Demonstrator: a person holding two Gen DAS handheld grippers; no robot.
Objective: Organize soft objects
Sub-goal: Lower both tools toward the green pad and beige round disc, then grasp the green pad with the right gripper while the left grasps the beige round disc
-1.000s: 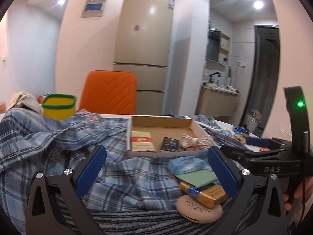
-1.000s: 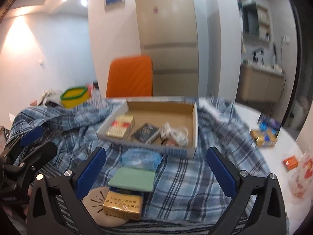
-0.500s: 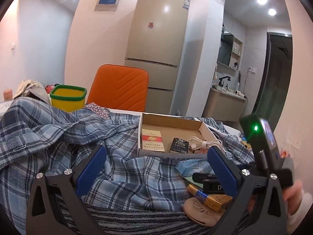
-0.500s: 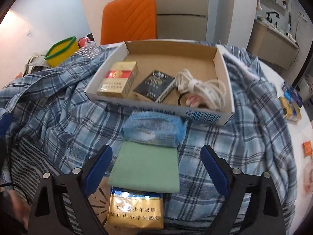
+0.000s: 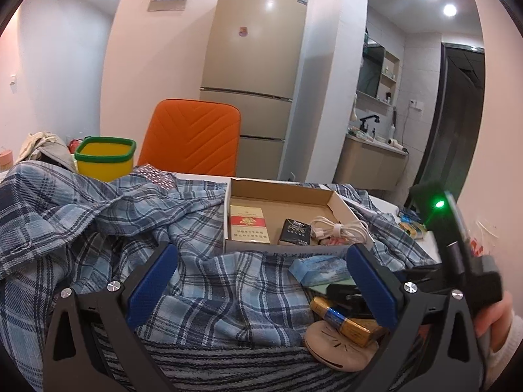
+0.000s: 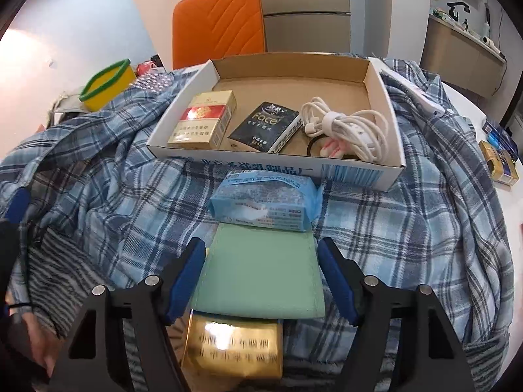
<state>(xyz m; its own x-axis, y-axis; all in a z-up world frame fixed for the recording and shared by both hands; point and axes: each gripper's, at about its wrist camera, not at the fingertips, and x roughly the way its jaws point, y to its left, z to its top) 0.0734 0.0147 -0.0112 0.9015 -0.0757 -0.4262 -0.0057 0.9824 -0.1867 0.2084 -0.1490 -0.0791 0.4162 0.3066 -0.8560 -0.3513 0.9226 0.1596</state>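
Jaws of the right gripper (image 6: 261, 274) just closing around the green pouch (image 6: 260, 277) on the plaid shirt (image 6: 408, 228), pads beside its edges, not yet pressing. Left gripper (image 5: 261, 287) wide, empty. Likely bound for the cardboard box (image 6: 389, 170).

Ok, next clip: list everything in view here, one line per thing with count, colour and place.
plaid shirt: one, blue check, spread over the table
cardboard box: one, brown inside, white outside, on the shirt
cigarette pack: one, cream and red, left in the box
tissue pack: one, black, middle of the box
cable: one, white, coiled, right in the box
blue tissue pack: one, light blue, before the box
green pouch: one, pale green, between the right claw's pads
gold pack: one, under the pouch's near edge
chair: one, orange, behind the table
bin: one, yellow, green rim, far left
left claw: blue pads, open over the shirt
right claw: blue pads, closing around the pouch
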